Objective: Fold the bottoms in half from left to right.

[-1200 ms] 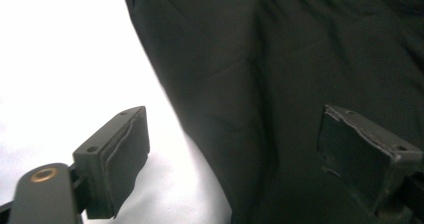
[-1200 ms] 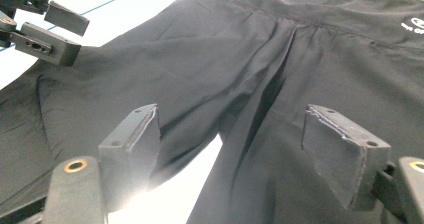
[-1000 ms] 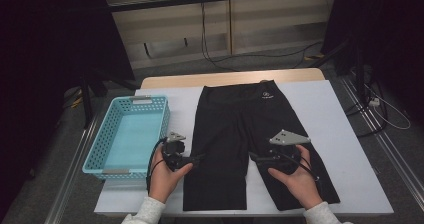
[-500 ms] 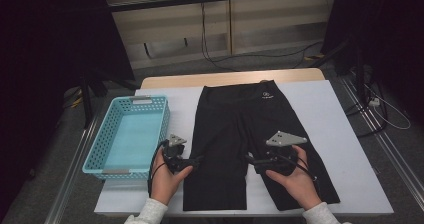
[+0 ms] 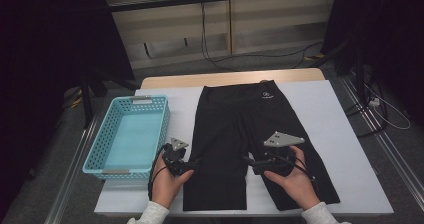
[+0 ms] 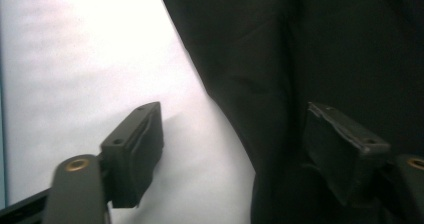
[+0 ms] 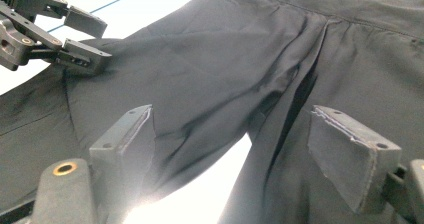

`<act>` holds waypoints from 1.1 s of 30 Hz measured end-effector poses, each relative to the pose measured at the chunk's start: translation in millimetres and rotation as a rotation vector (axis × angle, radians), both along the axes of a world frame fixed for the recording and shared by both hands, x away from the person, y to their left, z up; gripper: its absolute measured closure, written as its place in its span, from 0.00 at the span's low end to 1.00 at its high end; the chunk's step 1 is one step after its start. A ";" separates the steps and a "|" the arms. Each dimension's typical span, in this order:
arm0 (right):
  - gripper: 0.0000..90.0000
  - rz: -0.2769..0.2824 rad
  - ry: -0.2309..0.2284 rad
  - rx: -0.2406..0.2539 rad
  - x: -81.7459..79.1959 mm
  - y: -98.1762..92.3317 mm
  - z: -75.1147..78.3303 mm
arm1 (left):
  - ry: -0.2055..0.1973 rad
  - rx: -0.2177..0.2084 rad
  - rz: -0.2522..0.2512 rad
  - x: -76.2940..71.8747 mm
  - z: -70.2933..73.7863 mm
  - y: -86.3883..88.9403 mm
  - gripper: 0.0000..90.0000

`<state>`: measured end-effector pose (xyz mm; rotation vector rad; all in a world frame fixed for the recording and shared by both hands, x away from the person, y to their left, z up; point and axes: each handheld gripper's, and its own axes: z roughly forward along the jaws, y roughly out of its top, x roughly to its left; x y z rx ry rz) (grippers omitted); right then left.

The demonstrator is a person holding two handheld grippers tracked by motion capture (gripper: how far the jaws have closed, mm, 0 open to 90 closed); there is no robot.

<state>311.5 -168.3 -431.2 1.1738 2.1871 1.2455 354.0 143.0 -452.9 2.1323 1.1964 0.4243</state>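
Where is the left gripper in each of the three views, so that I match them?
High view: left gripper, lower centre-left, at the black shorts' outer edge.
Left gripper view: own jaws rise from the bottom and straddle that edge.
Right gripper view: top left corner.
Shared landmark: the shorts' edge on the white table.

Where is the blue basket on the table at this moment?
In the high view, the blue basket stands on the left part of the table, just beside the black shorts, and the left hand-held gripper is near its front right corner.
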 end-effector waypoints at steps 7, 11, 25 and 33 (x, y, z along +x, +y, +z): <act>0.22 0.007 -0.007 -0.001 -6.8 1.3 3.3 | 0.008 -0.013 0.007 -4.3 1.8 2.2 0.45; 0.22 0.012 -0.002 -0.008 -8.5 3.0 2.9 | 0.020 -0.019 0.022 -5.4 3.4 2.9 0.54; 0.21 0.036 -0.004 -0.014 -13.4 7.9 4.2 | 0.089 -0.137 0.047 -7.3 3.5 2.5 0.95; 0.21 0.028 -0.007 -0.003 -13.1 3.1 5.4 | 0.066 -0.154 0.031 -10.6 12.7 -1.1 0.98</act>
